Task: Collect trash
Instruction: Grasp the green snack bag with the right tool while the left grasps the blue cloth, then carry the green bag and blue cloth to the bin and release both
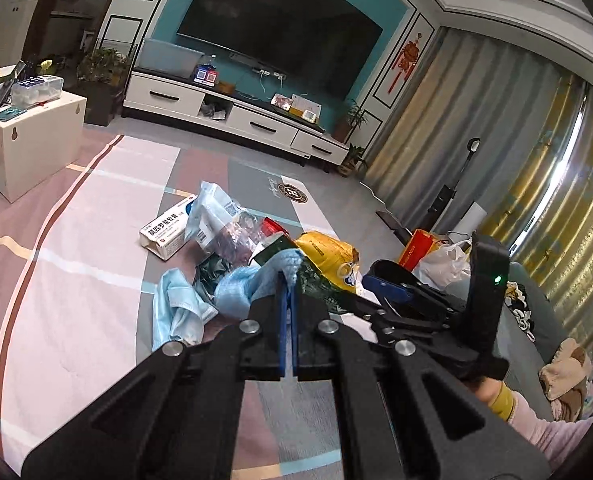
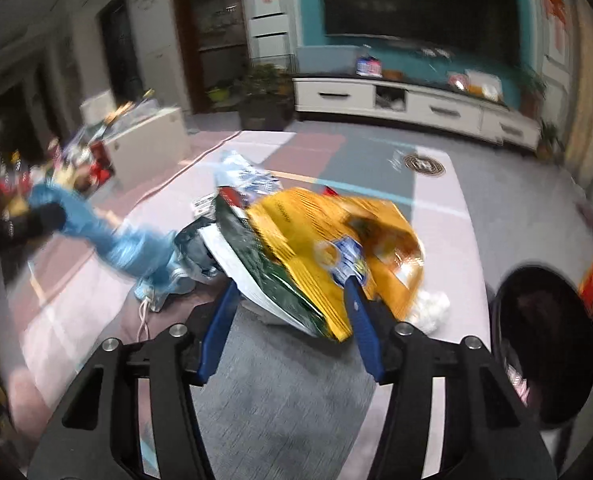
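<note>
On the patchwork floor mat (image 1: 76, 264) lies a heap of trash: a white medicine box (image 1: 164, 232), a clear plastic packet (image 1: 212, 216), a yellow bag (image 2: 328, 248) over a dark green packet (image 2: 268, 272), and a face mask (image 1: 180, 312) at the near edge. The left claw (image 1: 287, 280) is pinched tight on a pale blue cloth (image 1: 256, 280), its blue pads pressed together with the fabric bunched between them; in the right wrist view the cloth stretches up from the heap to that claw. The right claw (image 2: 292, 292) stands about half open, its two blue fingers (image 2: 220, 320) either side of the green packet and yellow bag; that view is blurred, and whether the pads press on them I cannot tell. Just right of it stands a black bin (image 2: 544, 356), with a white wad (image 2: 432, 308) between bin and heap
</note>
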Demonstrator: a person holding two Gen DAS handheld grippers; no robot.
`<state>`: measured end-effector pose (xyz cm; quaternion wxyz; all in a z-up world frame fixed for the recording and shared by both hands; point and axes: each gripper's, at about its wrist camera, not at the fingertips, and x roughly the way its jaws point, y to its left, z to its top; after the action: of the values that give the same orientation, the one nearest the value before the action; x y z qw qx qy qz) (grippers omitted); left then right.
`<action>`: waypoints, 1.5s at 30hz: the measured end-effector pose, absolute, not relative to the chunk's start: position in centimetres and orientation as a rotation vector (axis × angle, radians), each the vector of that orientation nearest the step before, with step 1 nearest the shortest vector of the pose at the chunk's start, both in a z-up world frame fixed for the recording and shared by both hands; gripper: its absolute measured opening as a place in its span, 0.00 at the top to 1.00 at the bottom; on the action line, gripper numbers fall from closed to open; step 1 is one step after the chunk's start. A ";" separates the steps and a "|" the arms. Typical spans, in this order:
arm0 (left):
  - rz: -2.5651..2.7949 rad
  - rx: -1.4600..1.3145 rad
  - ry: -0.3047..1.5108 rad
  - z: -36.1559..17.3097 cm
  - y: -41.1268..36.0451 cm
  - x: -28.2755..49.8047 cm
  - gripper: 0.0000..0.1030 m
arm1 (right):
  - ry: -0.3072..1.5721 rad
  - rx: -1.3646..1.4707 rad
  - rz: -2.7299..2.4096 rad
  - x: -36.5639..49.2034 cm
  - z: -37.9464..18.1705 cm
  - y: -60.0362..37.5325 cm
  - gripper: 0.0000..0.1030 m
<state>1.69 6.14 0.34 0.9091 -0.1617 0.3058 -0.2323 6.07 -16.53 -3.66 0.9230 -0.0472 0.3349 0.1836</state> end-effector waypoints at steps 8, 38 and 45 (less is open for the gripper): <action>-0.464 -0.330 0.643 0.0 6.6 1.8 0.97 | 0.757 -0.226 0.394 8.7 -5.9 -14.6 0.86; -0.299 -0.083 0.982 -8.9 6.2 -0.5 0.75 | 0.624 0.191 0.487 0.8 0.0 -23.0 0.96; -0.474 -0.149 0.848 -2.7 3.0 -0.5 0.75 | 0.585 0.280 0.353 -0.1 -0.1 -29.0 0.96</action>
<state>-0.49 2.96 -2.73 0.8816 -0.0714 0.4071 -0.2278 -0.09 -28.97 -0.07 0.9326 0.1371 0.2860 0.1724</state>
